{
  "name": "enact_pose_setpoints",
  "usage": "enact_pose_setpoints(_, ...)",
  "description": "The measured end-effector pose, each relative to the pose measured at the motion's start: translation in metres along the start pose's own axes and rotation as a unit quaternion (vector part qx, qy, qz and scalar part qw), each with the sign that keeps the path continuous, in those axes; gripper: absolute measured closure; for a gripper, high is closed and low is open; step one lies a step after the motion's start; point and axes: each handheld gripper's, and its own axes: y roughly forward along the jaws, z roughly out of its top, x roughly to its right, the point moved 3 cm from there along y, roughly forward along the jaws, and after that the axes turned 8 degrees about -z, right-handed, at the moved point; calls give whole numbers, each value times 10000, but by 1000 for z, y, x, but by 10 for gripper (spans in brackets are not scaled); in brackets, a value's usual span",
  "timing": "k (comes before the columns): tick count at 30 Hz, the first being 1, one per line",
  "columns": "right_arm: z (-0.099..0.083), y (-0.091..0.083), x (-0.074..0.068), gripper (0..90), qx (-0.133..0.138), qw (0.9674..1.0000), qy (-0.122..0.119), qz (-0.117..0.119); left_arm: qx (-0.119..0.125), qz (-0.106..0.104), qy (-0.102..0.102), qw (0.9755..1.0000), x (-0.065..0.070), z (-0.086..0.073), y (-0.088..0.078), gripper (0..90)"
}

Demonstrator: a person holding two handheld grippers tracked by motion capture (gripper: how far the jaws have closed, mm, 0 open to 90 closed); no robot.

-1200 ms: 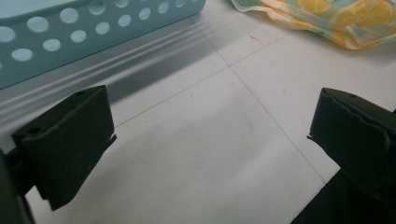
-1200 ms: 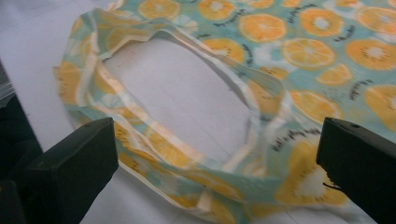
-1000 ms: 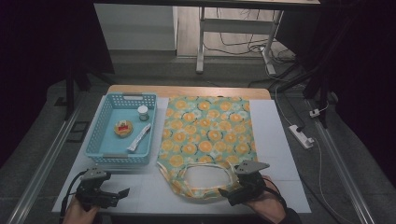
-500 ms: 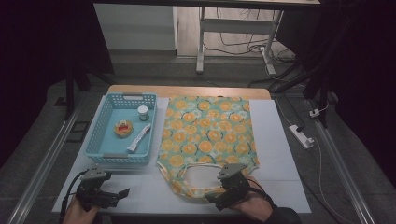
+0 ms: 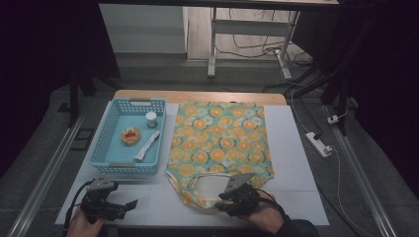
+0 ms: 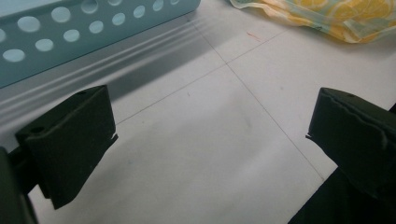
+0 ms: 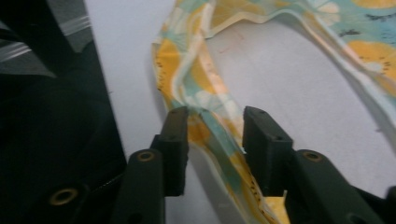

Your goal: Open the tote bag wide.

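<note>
The right gripper (image 7: pixel 215 135) has just been closing its jaws around the tote bag's handle (image 7: pixel 210 121) at the worktop's near edge, not yet pinching. Thin fabric could slip free. The left gripper (image 6: pixel 205 140) rests, jaws apart.

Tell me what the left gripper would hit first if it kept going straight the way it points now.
Probably the fruit-print bag: the left gripper, jaws open, looks across bare white table toward the bag's edge, with the blue basket off to one side.

room: dark | floor (image 5: pixel 237 29): wood, cables | maybe a desk frame (image 5: pixel 213 44) behind
</note>
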Motion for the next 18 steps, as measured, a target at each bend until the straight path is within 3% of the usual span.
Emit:
enact_pose_setpoints(3, 1, 0, 2, 666, -23, 10000, -28, -36, -12, 0, 8, 10000, 0, 0, 0, 9)
enact_pose_setpoints(8, 2, 1, 3, 888, -139, 9998, -134, -87, -21, -11, 8, 10000, 0, 0, 0, 10)
enact_pose_setpoints(18, 11, -15, 11, 896, 192, 9998, 92, 8, -10, -19, -17, 10000, -1, 0, 1, 11)
